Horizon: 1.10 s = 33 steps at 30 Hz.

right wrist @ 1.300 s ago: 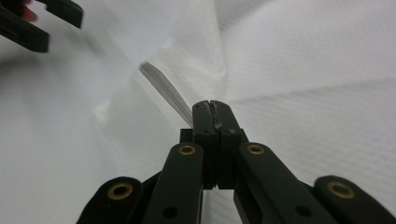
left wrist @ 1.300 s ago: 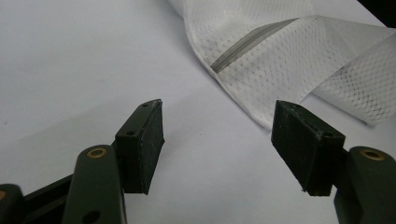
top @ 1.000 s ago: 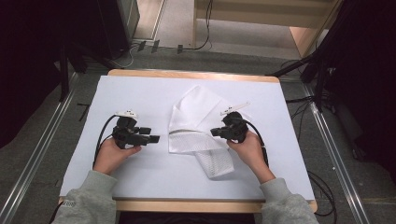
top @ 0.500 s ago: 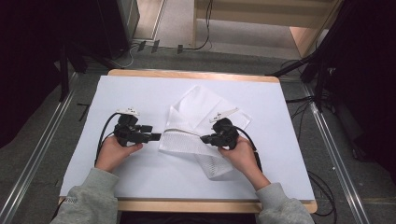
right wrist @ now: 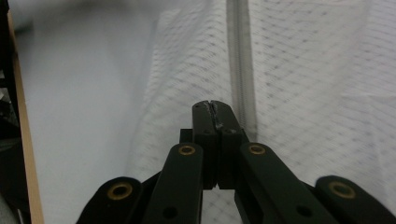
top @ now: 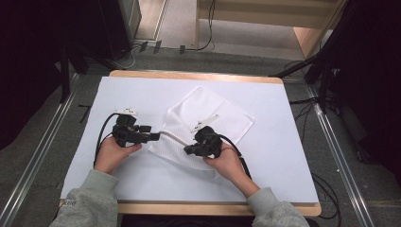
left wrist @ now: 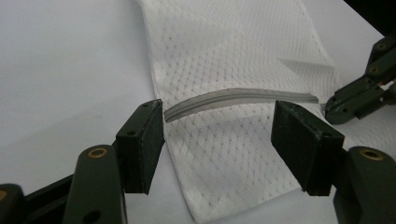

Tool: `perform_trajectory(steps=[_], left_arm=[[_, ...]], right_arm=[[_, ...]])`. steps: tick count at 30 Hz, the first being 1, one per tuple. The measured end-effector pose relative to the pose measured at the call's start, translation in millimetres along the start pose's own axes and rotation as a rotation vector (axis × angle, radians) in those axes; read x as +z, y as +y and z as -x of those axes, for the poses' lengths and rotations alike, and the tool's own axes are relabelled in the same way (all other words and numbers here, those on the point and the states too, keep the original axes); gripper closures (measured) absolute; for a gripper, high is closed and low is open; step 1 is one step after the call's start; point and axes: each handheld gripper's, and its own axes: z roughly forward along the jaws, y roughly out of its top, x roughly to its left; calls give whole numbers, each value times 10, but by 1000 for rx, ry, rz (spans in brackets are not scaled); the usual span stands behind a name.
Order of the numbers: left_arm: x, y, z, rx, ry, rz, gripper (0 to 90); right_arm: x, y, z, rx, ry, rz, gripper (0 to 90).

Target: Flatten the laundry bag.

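Observation:
A white mesh bag (top: 213, 116) (left wrist: 233, 46) (right wrist: 303, 70) lies rumpled mid-table. Its grey zipper (top: 174, 138) (left wrist: 233, 97) (right wrist: 240, 70) arches slightly off the cloth between the two grippers. My left gripper (top: 158, 136) (left wrist: 219, 109) is open, its jaws wide apart either side of the zipper's left end, one pad close beside that end. My right gripper (top: 186, 151) (right wrist: 212, 106) is shut at the zipper's other end, with a thin grey sliver, apparently the zipper pull, pinched at its tip. The left gripper view shows that tip (left wrist: 329, 109) at the right.
The white table cover (top: 283, 156) has bare room left and right of the bag. The wooden table edge (top: 198, 75) runs along the far side. Metal rails (top: 340, 156) and cables flank the table on the floor. Both forearms come in from the near edge.
The right gripper has travelled left toward the left gripper, staying shut, and the bag's lower part has bunched and shifted left with it. The left hand has stayed put.

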Motion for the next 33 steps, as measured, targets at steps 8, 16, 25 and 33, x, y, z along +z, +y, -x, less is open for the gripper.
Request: perform_trajectory(steps=[8,16,25,33], left_arm=[[59,32,-31,-15,5,-4,370],[304,113,28,16,1,-42,380],[455,168,36,33,-6,-80,395],[564,142,49,60,-2,-142,557]], right_arm=[[-206,69,-83,-6,-8,59,896],[-573,-191,152,68,-101,98,890],[-851,-588,417,167,-196,152,794],[-734,-898,609,239,-230,152,691]])
